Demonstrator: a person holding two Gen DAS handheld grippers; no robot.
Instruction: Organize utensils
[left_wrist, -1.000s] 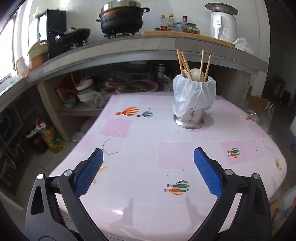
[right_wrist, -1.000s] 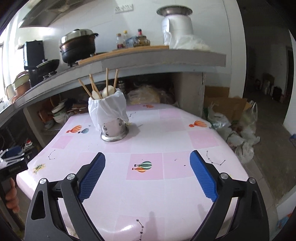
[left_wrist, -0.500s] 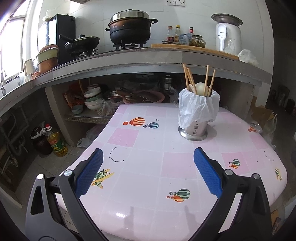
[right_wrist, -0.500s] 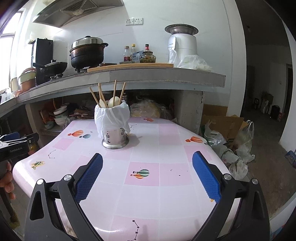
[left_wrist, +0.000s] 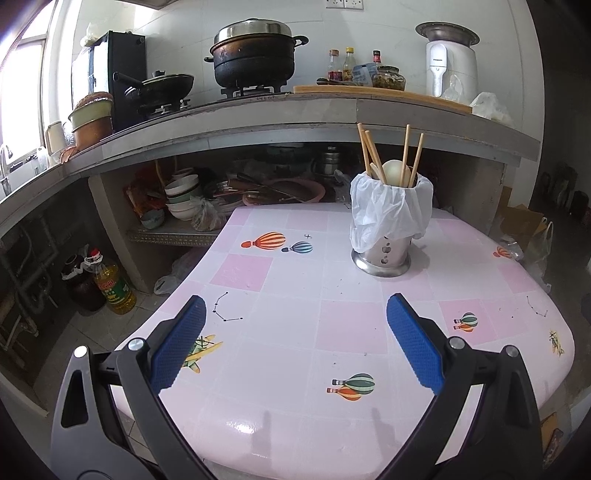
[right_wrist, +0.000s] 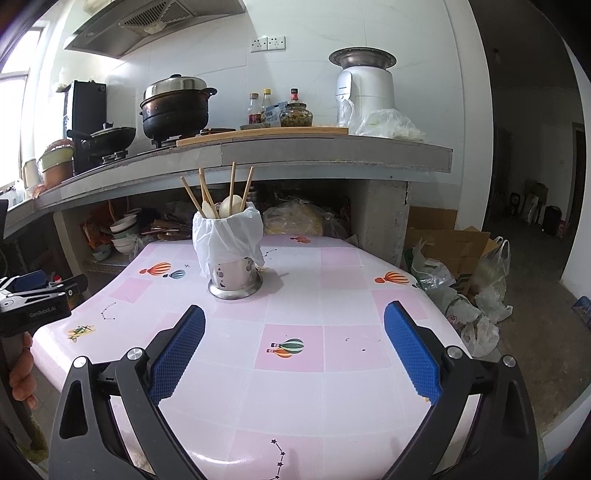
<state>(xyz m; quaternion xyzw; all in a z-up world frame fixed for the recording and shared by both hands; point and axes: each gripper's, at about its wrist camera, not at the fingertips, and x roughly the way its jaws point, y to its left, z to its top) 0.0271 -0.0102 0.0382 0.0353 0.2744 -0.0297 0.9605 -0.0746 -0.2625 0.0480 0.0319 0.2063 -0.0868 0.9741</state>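
Observation:
A steel utensil holder (left_wrist: 384, 254) (right_wrist: 234, 278) lined with a white plastic bag stands upright on the pink tiled table (left_wrist: 280, 321) (right_wrist: 332, 295). Wooden chopsticks (left_wrist: 373, 155) (right_wrist: 232, 188) and pale spoons (left_wrist: 393, 170) (right_wrist: 228, 205) stick out of it. My left gripper (left_wrist: 295, 343) hangs open over the table's near edge, well short of the holder, with nothing between its blue pads. The right gripper (right_wrist: 295, 350) is open too, empty, in front of the holder. The left gripper's body (right_wrist: 37, 302) shows at the left edge of the right wrist view.
A concrete counter (left_wrist: 258, 122) with a pot (left_wrist: 255, 59), wok, bottles and an appliance overhangs the table's far side. Bowls (left_wrist: 181, 195) and pans sit on the shelf beneath. An oil bottle (left_wrist: 110, 284) stands on the floor at left; bags and a cardboard box (right_wrist: 454, 251) lie at right.
Both grippers have pulled back from the holder and tilted up, so more of the counter and wall shows. Both stay open and empty.

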